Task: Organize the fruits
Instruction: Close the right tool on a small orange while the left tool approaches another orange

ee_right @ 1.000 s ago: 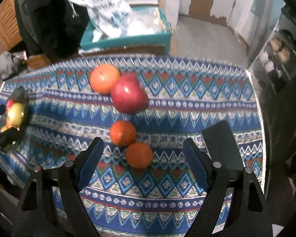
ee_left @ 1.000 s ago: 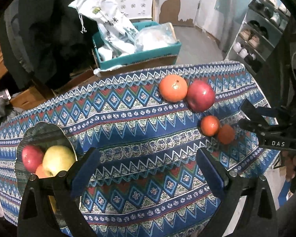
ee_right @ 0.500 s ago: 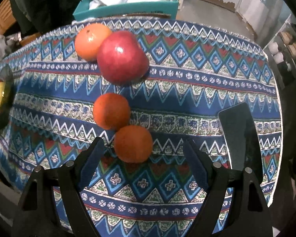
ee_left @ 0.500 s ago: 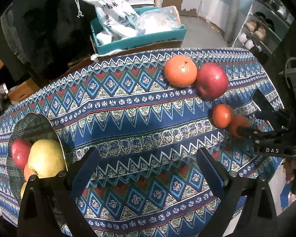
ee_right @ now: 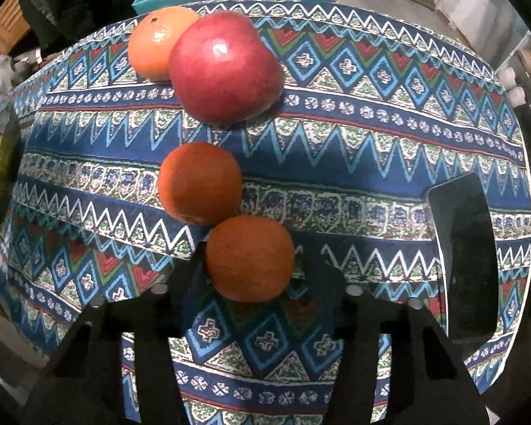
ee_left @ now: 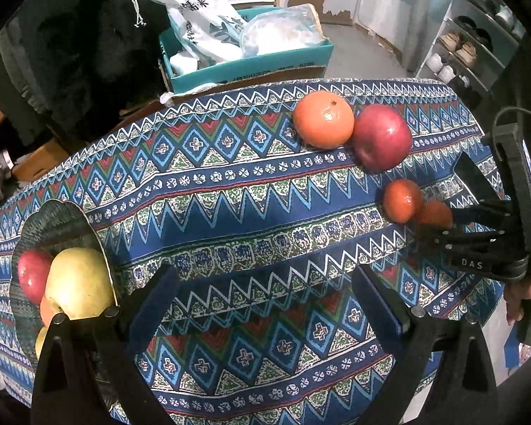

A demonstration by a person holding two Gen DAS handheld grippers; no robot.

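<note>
The right gripper (ee_right: 249, 265) had closed in around the nearest small orange (ee_right: 249, 263): half a second before, its fingers stood wide apart with the fruit just ahead of them, and now both dark fingers (ee_right: 189, 276) pressed against the orange's sides, gripping it on the patterned tablecloth (ee_right: 354, 134). From the left wrist view the same gripper (ee_left: 439, 225) reached in from the right edge of the table, its tips meeting that orange (ee_left: 433, 214).

Just beyond it, touching, lay a second small orange (ee_right: 200, 182), and farther still a red apple (ee_right: 224, 67) leaned against a large orange (ee_right: 155, 46) near the far edge of the table. These three lay where they had lain earlier. A black rectangular object (ee_right: 463, 255) rested on the cloth at the right.

The left gripper (ee_left: 265, 304) hung above the near part of the cloth with its fingers spread wide and nothing between them, as in the earlier frames. At the far left sat a dark bowl (ee_left: 58, 221) holding a yellow apple (ee_left: 78, 283) and a red apple (ee_left: 33, 272), with more fruit partly hidden beneath. Beyond the table stood a teal box (ee_left: 251, 65) filled with white bags (ee_left: 201, 10).
</note>
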